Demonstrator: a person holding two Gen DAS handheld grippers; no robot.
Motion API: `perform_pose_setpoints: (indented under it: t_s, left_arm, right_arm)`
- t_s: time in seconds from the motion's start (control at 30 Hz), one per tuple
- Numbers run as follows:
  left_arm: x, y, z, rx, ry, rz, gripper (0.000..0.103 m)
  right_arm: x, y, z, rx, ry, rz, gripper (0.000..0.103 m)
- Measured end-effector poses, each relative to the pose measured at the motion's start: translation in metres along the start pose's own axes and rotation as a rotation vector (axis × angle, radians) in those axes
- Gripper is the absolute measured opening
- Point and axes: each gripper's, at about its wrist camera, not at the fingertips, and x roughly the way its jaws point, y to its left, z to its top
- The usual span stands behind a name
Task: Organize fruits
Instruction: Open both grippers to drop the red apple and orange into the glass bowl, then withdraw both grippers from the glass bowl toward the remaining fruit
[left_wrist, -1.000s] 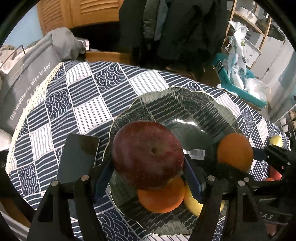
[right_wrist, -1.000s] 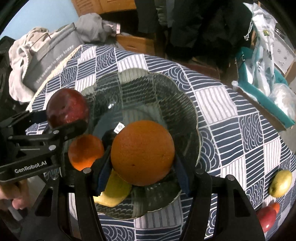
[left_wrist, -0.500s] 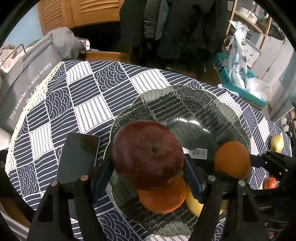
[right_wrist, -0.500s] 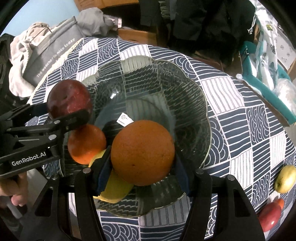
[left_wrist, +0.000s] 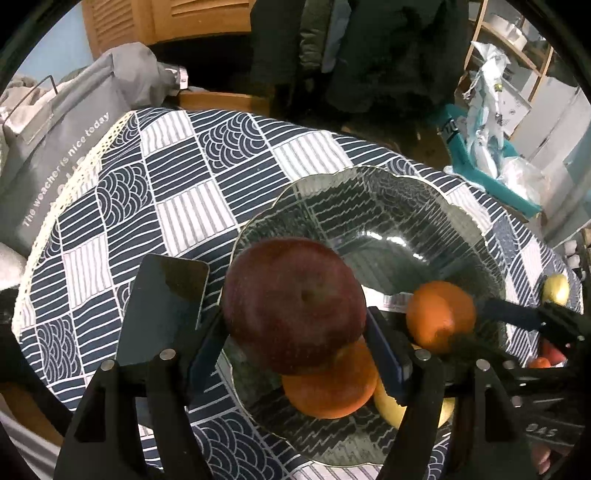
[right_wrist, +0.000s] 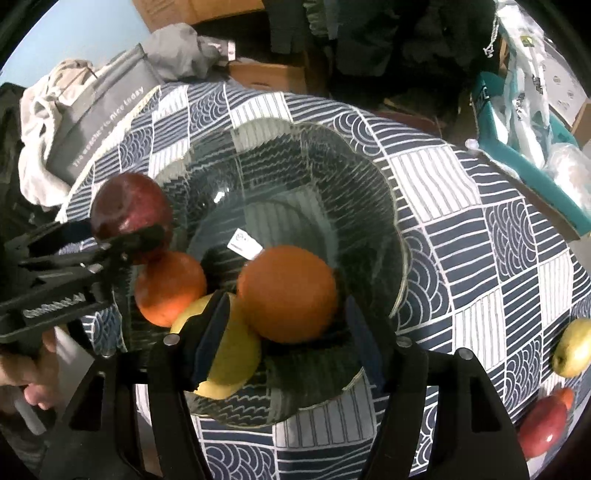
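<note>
A dark red apple (left_wrist: 291, 302) hangs over the near left rim of the glass bowl (left_wrist: 369, 173), with my left gripper (left_wrist: 295, 332) shut on it. Below it an orange (left_wrist: 328, 387) and a yellow fruit (right_wrist: 232, 354) lie in the bowl. My right gripper (right_wrist: 284, 328) is opening over the bowl (right_wrist: 369, 162). A second orange (right_wrist: 288, 295) rests between its jaws on the bowl floor, with a gap at each blue pad. The left gripper and the apple (right_wrist: 129, 210) also show at the left of the right wrist view.
A black phone (left_wrist: 162, 306) lies on the patterned tablecloth left of the bowl. A yellow-green fruit (right_wrist: 572, 347) and a red fruit (right_wrist: 543, 424) sit on the cloth at the right. A grey bag (left_wrist: 55, 155) leans at the table's far left edge. A hand (right_wrist: 33, 380) holds the left gripper.
The right jaws have spread apart and let go of the orange, which now sits lower in the bowl. The left gripper and its apple have stayed put.
</note>
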Motion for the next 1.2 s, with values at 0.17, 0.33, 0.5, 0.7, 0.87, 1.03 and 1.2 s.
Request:
perform_pose_setpoints:
  t_s: [0.17,0.33,0.5,0.7,0.87,1.03,1.2]
  left_arm:
    - [-0.007,-0.004,0.000,0.025,-0.028,0.000,0.075]
    - [-0.012,-0.012,-0.001,0.062,-0.036,0.013,0.075]
    - [-0.017,-0.018,0.000,0.071,-0.040,0.005,0.075]
    - [-0.035,-0.031,0.001,0.095,-0.076,-0.012,0.076]
    - [-0.051,-0.039,0.003,0.088,-0.096,-0.038,0.076]
    - [-0.072,-0.052,0.005,0.111,-0.146,-0.057,0.081]
    - [-0.089,-0.066,0.006,0.134,-0.173,-0.085,0.081]
  right_arm:
    - [-0.009,-0.003,0.002,-0.003,-0.021,-0.015,0.067]
    - [-0.019,-0.009,0.003,0.013,-0.042,-0.030,0.067]
    - [-0.034,-0.011,0.001,0.005,-0.070,-0.079,0.067]
    - [-0.060,-0.015,0.000,0.000,-0.129,-0.120,0.067]
    - [-0.084,-0.018,-0.005,-0.025,-0.175,-0.177,0.067]
    - [-0.106,-0.029,-0.008,0.000,-0.208,-0.206,0.067]
    - [-0.128,-0.040,-0.012,0.028,-0.242,-0.235,0.067]
